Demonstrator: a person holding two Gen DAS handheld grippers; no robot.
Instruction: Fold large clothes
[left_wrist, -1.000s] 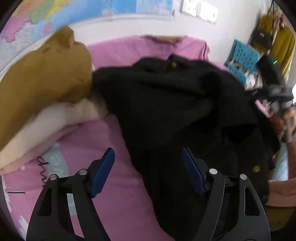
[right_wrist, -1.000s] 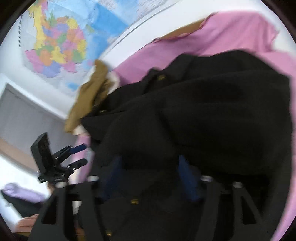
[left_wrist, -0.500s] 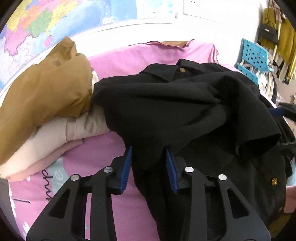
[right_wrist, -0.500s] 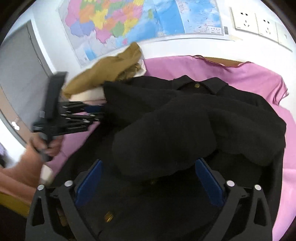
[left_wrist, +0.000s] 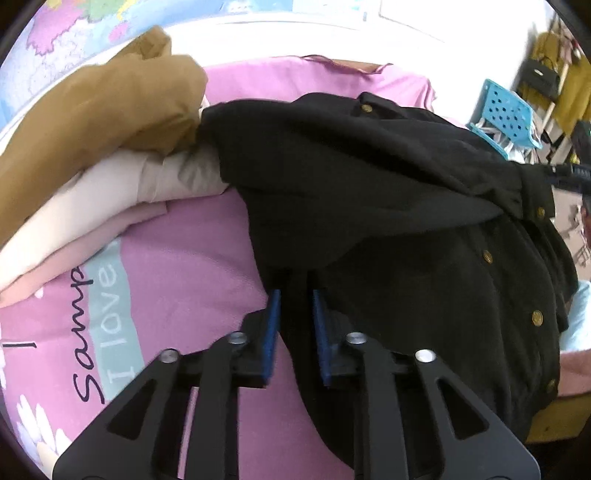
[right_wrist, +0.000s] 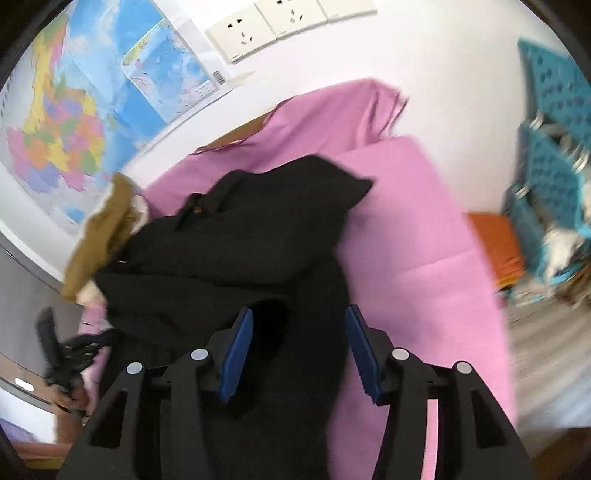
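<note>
A pink-sheeted bed (left_wrist: 192, 266) carries a black coat (left_wrist: 388, 192) and folded clothes (left_wrist: 92, 155).

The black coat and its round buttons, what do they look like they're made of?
Black coat: soft, matte woven cloth, maybe wool or a blend; it drapes in thick, dull folds. Buttons: gold coloured with a slight shine, so metal or metal-look plastic; too small to tell.

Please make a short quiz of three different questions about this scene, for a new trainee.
1. True or false: the left gripper has black coat fabric between its blue pads.
2. What lies under the brown garment? A) beige folded clothes B) a blue basket C) a pillow
3. Fill in: the bed sheet is ___ in colour.

Key: 1 true; 2 A; 3 pink.
</note>
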